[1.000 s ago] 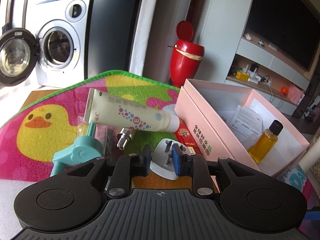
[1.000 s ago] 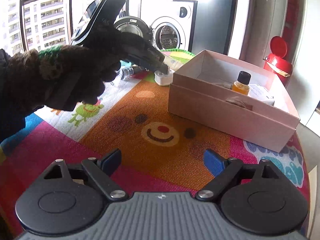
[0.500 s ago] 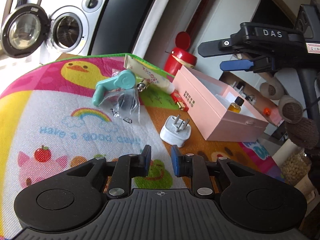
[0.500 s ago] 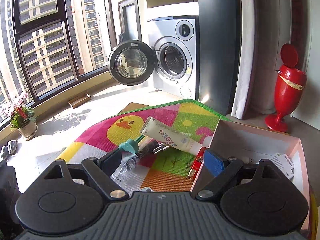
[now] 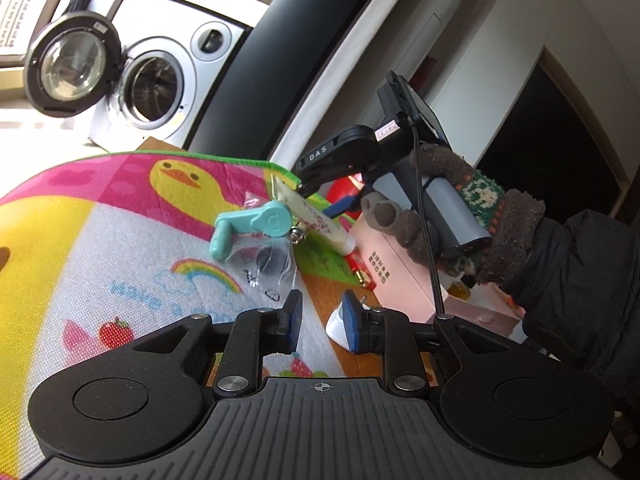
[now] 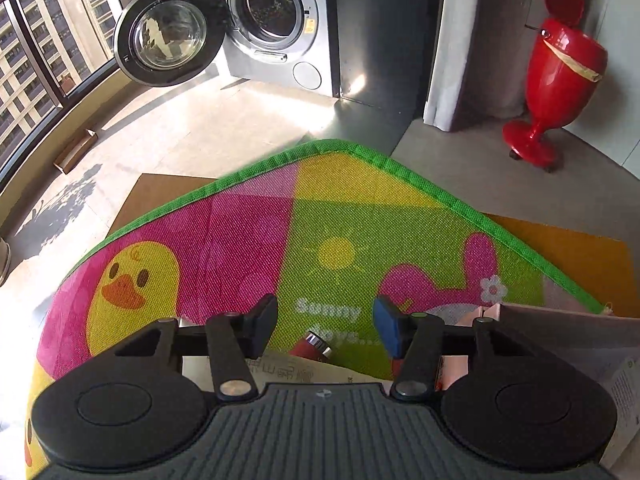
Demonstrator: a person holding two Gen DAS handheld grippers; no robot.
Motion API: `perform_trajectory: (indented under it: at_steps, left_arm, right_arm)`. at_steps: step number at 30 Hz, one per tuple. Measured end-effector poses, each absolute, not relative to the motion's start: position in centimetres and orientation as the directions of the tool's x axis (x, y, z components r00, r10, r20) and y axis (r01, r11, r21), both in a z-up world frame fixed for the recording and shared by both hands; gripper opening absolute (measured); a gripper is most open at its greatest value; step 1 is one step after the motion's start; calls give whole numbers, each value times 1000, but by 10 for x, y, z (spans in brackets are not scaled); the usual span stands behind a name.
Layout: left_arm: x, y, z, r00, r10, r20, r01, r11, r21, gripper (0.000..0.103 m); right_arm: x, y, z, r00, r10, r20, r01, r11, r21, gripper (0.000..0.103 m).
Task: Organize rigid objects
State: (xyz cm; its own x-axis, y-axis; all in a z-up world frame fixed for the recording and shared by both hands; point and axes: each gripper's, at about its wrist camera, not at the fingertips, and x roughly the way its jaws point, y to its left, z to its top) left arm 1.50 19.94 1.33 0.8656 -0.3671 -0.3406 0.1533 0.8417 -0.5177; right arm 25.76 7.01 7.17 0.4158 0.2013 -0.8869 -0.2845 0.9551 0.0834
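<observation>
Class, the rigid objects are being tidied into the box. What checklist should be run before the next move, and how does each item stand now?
1. Left hand-held gripper free: ok, nothing sits between its pads.
2. Right hand-held gripper gripping the cream tube: not ok, its jaws are closing above the tube and the pads are not on it yet.
3. Tube free of neighbours: cannot tell, the teal handle overlaps it in the left wrist view.
4. Pink box open on top: ok.
5. White plug packed: not ok, it lies on the mat.
</observation>
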Motion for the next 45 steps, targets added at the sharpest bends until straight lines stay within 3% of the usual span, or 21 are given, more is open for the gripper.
perform_trajectory:
  at_steps: [2,14,22,28,32,36,39,41,43,45]
  left_arm:
    - [14,206,14,882,-334,-333,121,842,-525,24]
    - [18,209,13,876,-317,-365,87,846,-526,24]
    - [14,197,22,854,-370,-365,149,847,-510,24]
    - [13,153,33,786,-469,-401,308,861,-404,24]
    - [12,115,33,772,-413,-483,334,910,-245,24]
    - [11,81,29,737,-338,-585,362,929,-80,24]
    - [11,68,25,686,-351,-637,400,914,-73,24]
    - [14,58,21,646,-356,-676,416,906,-80,25]
    - [12,48,19,643,-347,-682,431,901,-52,36]
    - [13,40,19,625,-356,-695,453,890,-48,51]
  right_arm:
    - [251,72,67,370,222,-902,-313,944,104,33]
    - [139,70,78,297,326,-897,-514,847,137,25]
    - [70,21,158,478,496,-725,-568,804,176,19]
    - [24,-40,167,537,483,-691,-525,833,175,19]
    - [3,-80,144,529,457,-715,-464,861,208,19]
    - [-12,-104,118,590,373,-716,-405,904,137,20]
    - [-21,-119,105,615,362,-700,-385,913,133,25]
    - [-25,-128,96,626,355,-694,-366,920,141,50]
    - [-31,-135,88,654,331,-680,-340,932,127,68]
    - [-37,-138,80,678,303,-670,-324,941,97,74]
